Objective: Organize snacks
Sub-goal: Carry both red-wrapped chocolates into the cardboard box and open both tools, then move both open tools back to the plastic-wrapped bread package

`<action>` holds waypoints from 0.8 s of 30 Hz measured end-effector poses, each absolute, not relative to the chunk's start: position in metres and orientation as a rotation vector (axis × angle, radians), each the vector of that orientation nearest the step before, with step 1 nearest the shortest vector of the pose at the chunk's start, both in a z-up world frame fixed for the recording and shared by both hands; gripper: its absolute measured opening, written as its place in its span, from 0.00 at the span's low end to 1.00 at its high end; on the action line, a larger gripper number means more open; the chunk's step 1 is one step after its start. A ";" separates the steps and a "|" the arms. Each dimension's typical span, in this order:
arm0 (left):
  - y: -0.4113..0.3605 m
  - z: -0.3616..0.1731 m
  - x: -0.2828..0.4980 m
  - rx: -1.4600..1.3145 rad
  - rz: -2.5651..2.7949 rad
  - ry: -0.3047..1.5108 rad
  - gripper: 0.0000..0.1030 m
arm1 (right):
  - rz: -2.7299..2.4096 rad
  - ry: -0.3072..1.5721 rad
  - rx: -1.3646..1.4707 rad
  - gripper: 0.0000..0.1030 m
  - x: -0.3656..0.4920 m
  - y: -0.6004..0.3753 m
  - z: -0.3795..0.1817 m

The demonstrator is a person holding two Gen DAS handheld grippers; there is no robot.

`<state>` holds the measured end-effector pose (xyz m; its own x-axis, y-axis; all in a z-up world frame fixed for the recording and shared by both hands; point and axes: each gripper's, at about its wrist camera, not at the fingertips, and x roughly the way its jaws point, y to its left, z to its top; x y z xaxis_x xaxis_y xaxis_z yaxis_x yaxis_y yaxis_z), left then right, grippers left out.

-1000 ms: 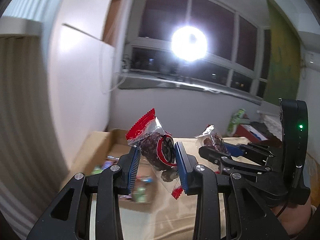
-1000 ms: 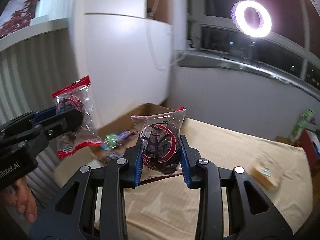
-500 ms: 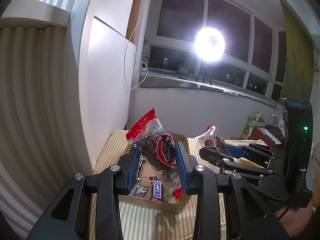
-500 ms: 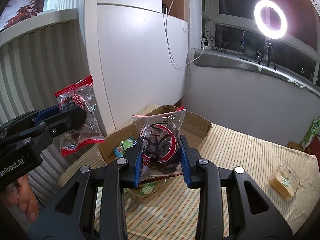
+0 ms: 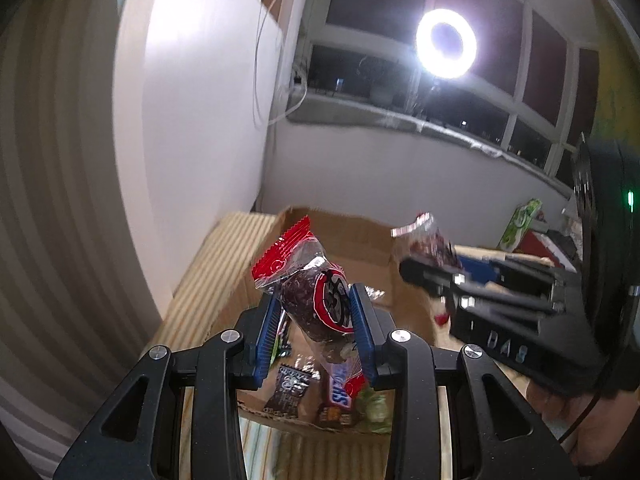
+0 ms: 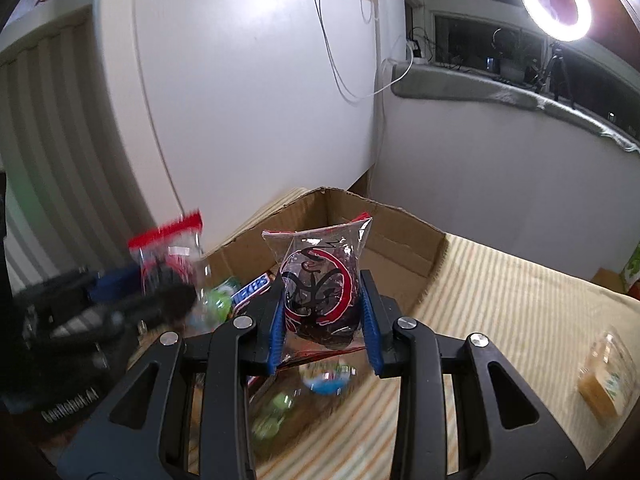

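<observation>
the left gripper (image 5: 316,316) has its blue pads clamped on a red-topped snack packet (image 5: 314,292), dark round contents bulging between them. the right gripper (image 6: 325,312) is closed the same way on a clear snack packet with a red ring print (image 6: 322,280). both packets hang above the open cardboard box (image 6: 404,232), which sits on the striped cloth (image 6: 500,300).

just below the pads, inside the box, lie a snickers bar (image 5: 340,390), a dark wrapped sweet (image 5: 286,386) and some green wrappers (image 6: 220,298), blurred.

the risk is in the release. each packet is pinched across its puffy middle, so a loose squeeze could let it slide out early, and a hard one might crush what is inside. the two grippers are close together over one small opening, so they may knock each other. a packet let go near the box wall could tip over the rim onto the cloth.

farther right, well apart from the box, a small clear tub (image 6: 604,376) sits on the cloth, not yet sorted. beyond it, a ring light (image 6: 556,0) glares by the window.
</observation>
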<state>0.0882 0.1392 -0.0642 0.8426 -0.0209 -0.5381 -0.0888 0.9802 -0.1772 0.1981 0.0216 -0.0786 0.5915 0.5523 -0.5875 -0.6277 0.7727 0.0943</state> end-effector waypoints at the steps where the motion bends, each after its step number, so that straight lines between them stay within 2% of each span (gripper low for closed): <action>1: 0.141 -0.070 0.092 -0.203 0.041 0.583 0.32 | 0.700 0.651 -0.126 0.33 0.205 0.026 -0.083; 2: 0.142 -0.075 0.095 -0.206 0.047 0.598 0.32 | 0.712 0.673 -0.131 0.35 0.211 0.031 -0.089; 5: 0.145 -0.089 0.104 -0.193 0.070 0.660 0.35 | 0.707 0.684 -0.144 0.61 0.215 0.035 -0.099; 8: 0.149 -0.092 0.102 -0.195 0.124 0.662 0.69 | 0.697 0.677 -0.125 0.62 0.210 0.030 -0.100; 24: 0.150 -0.066 0.072 -0.182 0.137 0.582 0.70 | 0.690 0.624 -0.129 0.62 0.161 0.015 -0.074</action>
